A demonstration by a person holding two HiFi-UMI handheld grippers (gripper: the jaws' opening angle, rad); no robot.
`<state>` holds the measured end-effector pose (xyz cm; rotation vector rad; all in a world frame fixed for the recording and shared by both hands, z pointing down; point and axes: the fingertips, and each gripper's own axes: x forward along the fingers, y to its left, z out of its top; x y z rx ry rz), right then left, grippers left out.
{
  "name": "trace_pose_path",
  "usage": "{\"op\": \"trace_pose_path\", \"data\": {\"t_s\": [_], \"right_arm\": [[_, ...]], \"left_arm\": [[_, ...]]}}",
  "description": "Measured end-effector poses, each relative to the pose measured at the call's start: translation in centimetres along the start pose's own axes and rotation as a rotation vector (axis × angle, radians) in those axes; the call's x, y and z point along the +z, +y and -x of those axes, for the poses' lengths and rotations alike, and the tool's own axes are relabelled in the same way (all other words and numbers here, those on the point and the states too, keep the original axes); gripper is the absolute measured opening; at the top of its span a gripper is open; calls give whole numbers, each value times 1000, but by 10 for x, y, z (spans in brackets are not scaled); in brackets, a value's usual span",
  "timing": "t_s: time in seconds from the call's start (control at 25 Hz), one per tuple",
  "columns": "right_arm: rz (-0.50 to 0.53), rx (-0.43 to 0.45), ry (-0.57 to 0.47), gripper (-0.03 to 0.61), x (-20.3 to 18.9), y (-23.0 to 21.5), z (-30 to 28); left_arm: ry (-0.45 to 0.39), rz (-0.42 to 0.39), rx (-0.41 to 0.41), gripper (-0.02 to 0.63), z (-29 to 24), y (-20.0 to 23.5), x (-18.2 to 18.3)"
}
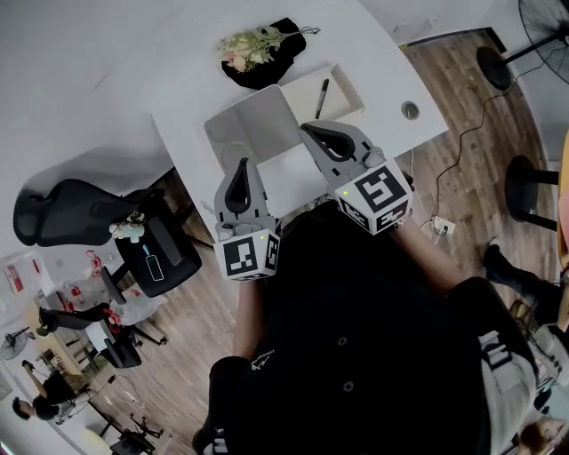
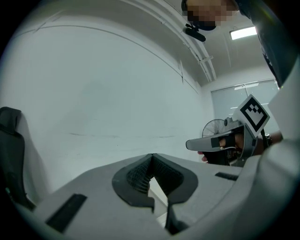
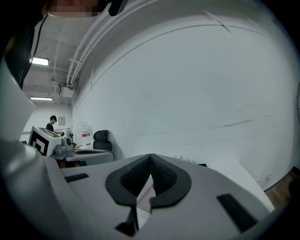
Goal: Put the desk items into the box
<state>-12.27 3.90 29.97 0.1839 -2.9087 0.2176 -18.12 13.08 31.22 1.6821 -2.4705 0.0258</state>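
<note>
A white desk (image 1: 373,53) carries a white open box (image 1: 253,124) with rounded corners. Beside it lies a shallow beige tray (image 1: 342,84) holding a black pen (image 1: 321,98). At the desk's far side a bunch of flowers (image 1: 249,46) rests on a black cloth (image 1: 271,67). My left gripper (image 1: 242,165) is raised near the box's front edge, shut and empty. My right gripper (image 1: 308,130) hovers by the box's right side, also shut with nothing in it. In the left gripper view my left gripper (image 2: 151,155) faces a bare wall, with the right gripper (image 2: 215,142) off to its right.
A cable hole (image 1: 409,110) sits at the desk's right end. A black office chair (image 1: 67,211) stands left of the desk. On the wooden floor to the right are a power strip (image 1: 442,226), cables, stool bases (image 1: 524,191) and a fan (image 1: 547,22).
</note>
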Motion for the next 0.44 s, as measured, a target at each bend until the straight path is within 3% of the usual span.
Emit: {"op": "trace_pose_path", "data": {"t_s": [0.44], "right_arm": [[-3,7,8,-2,-6,5,2]], "left_arm": [[-2,3,-13,8,3,-6,1]]}}
